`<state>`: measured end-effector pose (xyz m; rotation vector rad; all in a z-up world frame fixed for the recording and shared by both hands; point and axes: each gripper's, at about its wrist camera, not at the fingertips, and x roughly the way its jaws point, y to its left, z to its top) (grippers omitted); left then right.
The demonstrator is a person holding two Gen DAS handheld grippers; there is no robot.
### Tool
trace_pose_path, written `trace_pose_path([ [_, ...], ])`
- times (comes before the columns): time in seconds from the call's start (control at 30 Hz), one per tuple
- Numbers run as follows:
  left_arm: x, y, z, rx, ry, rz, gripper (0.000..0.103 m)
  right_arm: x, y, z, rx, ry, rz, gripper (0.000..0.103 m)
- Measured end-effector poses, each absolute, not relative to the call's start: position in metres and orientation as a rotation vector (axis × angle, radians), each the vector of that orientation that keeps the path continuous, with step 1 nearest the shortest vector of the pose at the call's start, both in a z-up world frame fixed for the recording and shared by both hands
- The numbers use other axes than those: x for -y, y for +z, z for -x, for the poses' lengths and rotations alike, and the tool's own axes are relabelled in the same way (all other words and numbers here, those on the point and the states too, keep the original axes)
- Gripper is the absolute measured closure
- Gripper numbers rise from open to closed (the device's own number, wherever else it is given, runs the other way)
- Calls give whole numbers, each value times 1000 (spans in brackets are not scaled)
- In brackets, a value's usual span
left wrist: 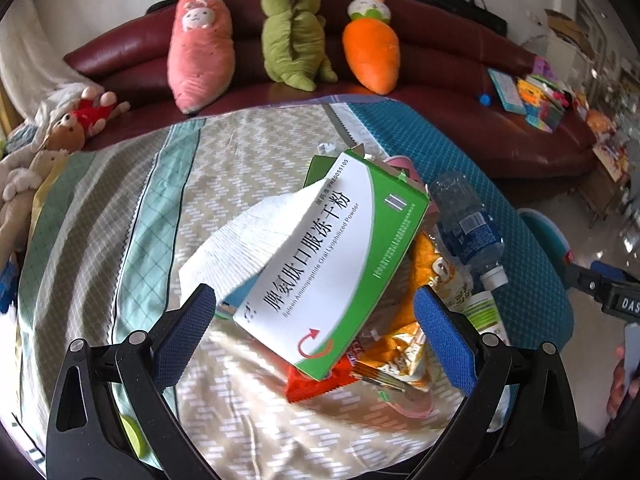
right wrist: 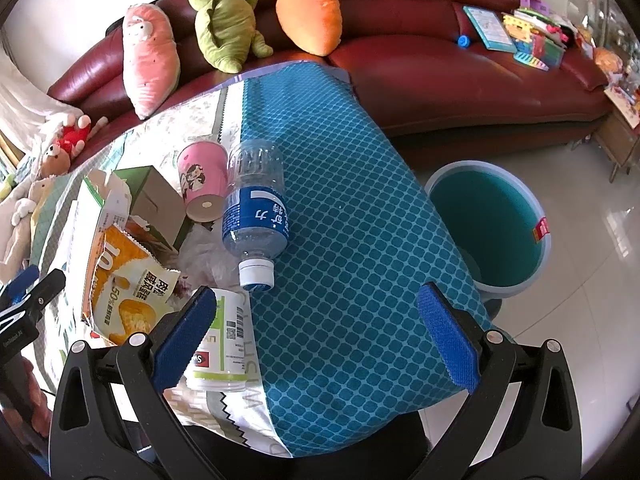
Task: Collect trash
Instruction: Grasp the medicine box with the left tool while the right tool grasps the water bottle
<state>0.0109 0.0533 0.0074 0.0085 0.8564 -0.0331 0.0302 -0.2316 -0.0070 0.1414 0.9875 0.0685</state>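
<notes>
A pile of trash lies on the cloth-covered table (left wrist: 120, 240). In the left wrist view a green and white medicine box (left wrist: 332, 264) tops it, over a white tissue (left wrist: 236, 244), an orange snack bag (left wrist: 404, 344) and a red wrapper (left wrist: 316, 386). My left gripper (left wrist: 316, 332) is open, its fingers apart on either side of the box's near end. The right wrist view shows a clear plastic bottle (right wrist: 256, 208), a pink paper cup (right wrist: 202, 178), a white and green cup (right wrist: 222, 344) and the snack bag (right wrist: 124, 280). Open too, my right gripper (right wrist: 318, 336) hovers over the teal cloth with its left finger above the white cup.
A teal bin (right wrist: 488, 224) stands open on the tiled floor right of the table. Behind the table runs a dark red sofa (right wrist: 440, 60) with plush toys (right wrist: 308, 12) and books. A yellow-green object (left wrist: 132, 436) sits under my left gripper's frame.
</notes>
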Motion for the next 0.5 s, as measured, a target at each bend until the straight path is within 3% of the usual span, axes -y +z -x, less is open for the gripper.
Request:
trace_pose_path([
  [0.5,-68,-10,-51,-948,-284,-100,4,227,-13,-41,-1010,72,-146,6],
])
